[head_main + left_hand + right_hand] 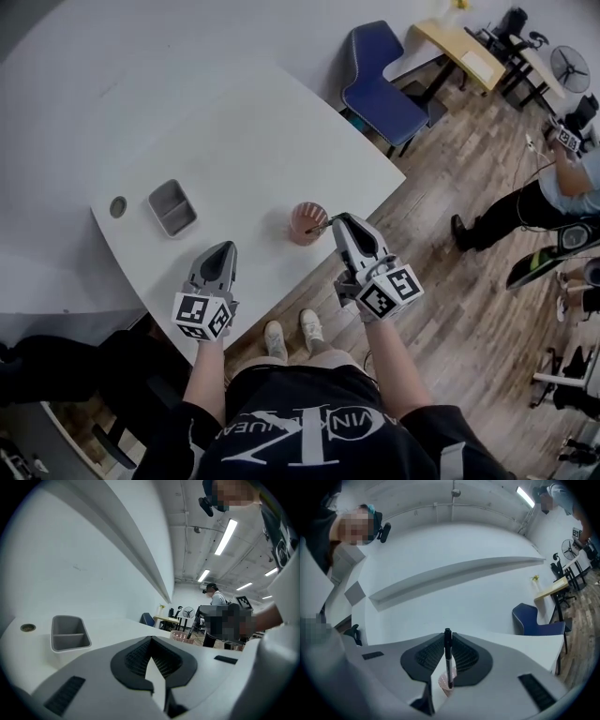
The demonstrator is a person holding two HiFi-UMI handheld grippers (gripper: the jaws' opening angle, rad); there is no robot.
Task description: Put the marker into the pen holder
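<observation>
A pink mesh pen holder (306,221) stands near the white table's (244,131) front right edge. My right gripper (336,221) is just right of it, shut on a black marker (318,227) whose end reaches over the holder's rim. In the right gripper view the marker (448,656) stands upright between the pads, with the holder (443,684) directly beneath its lower end. My left gripper (219,251) hovers over the table's front edge, left of the holder, jaws together and empty. The left gripper view shows the holder (182,636) and the marker (192,627) above it.
A grey two-compartment tray (172,207) sits left of the holder, with a round cable hole (117,206) further left. A blue chair (380,86) stands behind the table's right corner. Another person (553,192) stands on the wooden floor to the right.
</observation>
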